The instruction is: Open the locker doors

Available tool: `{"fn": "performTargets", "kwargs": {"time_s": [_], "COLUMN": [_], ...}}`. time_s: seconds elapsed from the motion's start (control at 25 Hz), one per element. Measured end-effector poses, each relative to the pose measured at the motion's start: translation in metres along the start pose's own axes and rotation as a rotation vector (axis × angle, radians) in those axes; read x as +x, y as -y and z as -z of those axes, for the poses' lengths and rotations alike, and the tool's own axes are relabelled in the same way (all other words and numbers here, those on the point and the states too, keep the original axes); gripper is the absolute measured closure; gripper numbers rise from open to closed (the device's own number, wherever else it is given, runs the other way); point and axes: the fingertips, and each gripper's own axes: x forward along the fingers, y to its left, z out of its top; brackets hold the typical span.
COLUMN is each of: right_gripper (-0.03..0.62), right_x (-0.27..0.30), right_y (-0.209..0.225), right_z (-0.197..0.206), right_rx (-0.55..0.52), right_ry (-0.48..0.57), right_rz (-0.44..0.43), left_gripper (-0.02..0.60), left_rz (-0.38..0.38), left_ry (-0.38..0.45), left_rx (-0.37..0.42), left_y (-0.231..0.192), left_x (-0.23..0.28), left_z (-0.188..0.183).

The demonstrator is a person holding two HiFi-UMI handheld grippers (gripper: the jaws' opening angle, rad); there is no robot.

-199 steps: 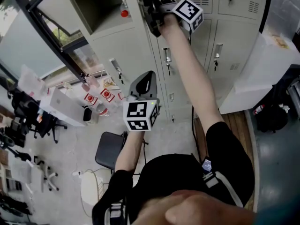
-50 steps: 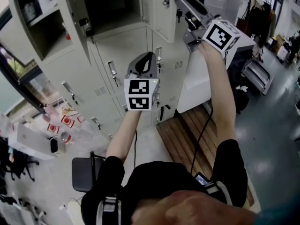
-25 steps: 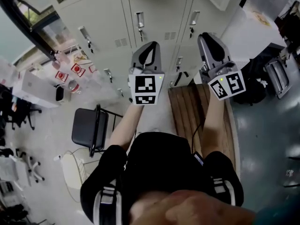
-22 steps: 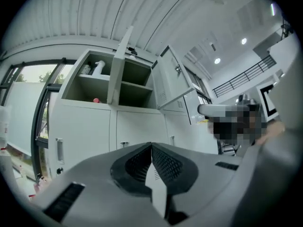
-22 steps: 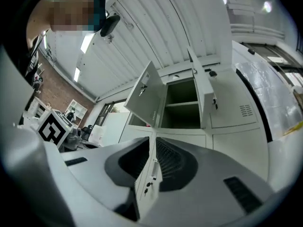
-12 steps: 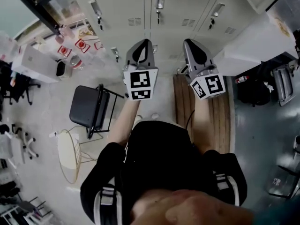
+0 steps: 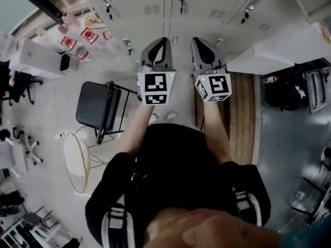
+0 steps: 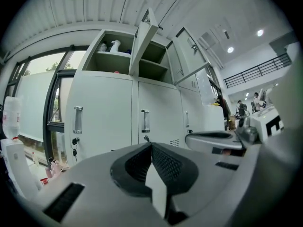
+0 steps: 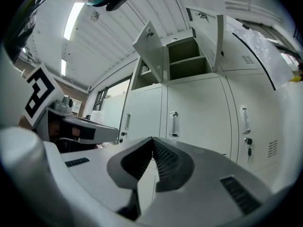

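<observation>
Ahead of left tongs (image 8: pixel 151 144) and right tongs (image 9: pixel 152 139), both pressed together, stand lockers (image 8: pixel 106 110).

You hold two grippers, the left gripper (image 7: pixel 163 40) and the right gripper (image 7: pixel 196 40), each bearing one marker cube (image 7: pixel 156 88). The right gripper view shows you two open locker doors (image 9: pixel 150 51) and three door handles (image 9: pixel 174 123). On the floor you have one black chair (image 7: pixel 95 106) and one wooden bench (image 7: pixel 240 112).
</observation>
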Motion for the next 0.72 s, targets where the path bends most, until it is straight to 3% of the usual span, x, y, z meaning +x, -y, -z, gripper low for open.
{"fn": "performTargets", "kwargs": {"time_s": [0.28,0.72], "right_gripper": [0.576,0.574], "right_x": [0.039,0.092], "right_y": [0.014,0.036], "right_z": [0.021,0.031], "right_rx": [-0.110,-0.120], "right_ry": [-0.088,-0.125], "right_rz": [-0.003,0.013], "left_gripper": [0.572,0.572], "left_rz": [-0.001,-0.047], "left_ry": [0.010,-0.030], "left_rx": [-0.008,-0.080], "left_y": [-0.010,-0.034], "left_x": [0.015,0.035], "left_z": [-0.009,0.001]}}
